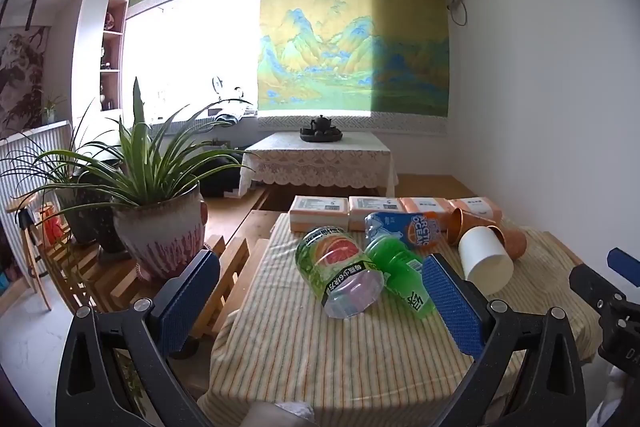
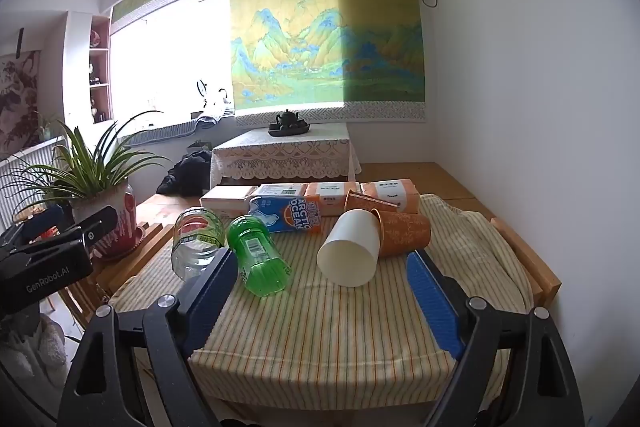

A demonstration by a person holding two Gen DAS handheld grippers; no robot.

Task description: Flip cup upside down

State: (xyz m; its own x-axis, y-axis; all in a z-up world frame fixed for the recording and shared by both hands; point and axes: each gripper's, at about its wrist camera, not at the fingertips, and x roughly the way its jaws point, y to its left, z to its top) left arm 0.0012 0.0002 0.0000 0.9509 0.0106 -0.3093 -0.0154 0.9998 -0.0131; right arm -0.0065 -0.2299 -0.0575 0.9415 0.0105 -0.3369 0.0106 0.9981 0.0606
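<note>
Cups are lying on their sides on the striped tablecloth (image 2: 320,339): a white paper cup (image 2: 350,251) is resting with its closed base facing the cameras, touching an orange patterned cup (image 2: 404,233) at its 2 o'clock, and a second orange cup (image 2: 366,201) is lying just behind them. From the right wrist view the white cup is sitting at 12 o'clock, beyond the fingertips of the right gripper (image 2: 320,291), whose blue-padded fingers are standing spread wide and gripping nothing. At its 9 o'clock a green bottle (image 2: 258,259) and a clear bottle (image 2: 196,243) are lying tipped over, with a blue Arctic Ocean carton (image 2: 286,215) behind them at 11 o'clock and a row of orange packets (image 2: 332,197) along the far edge. The left gripper (image 1: 320,291) is hovering over the near part of the cloth, its fingers also spread apart and empty; in its view the white cup is showing at 1 o'clock. A potted plant (image 1: 160,227) is standing off the table at 10 o'clock.
</note>
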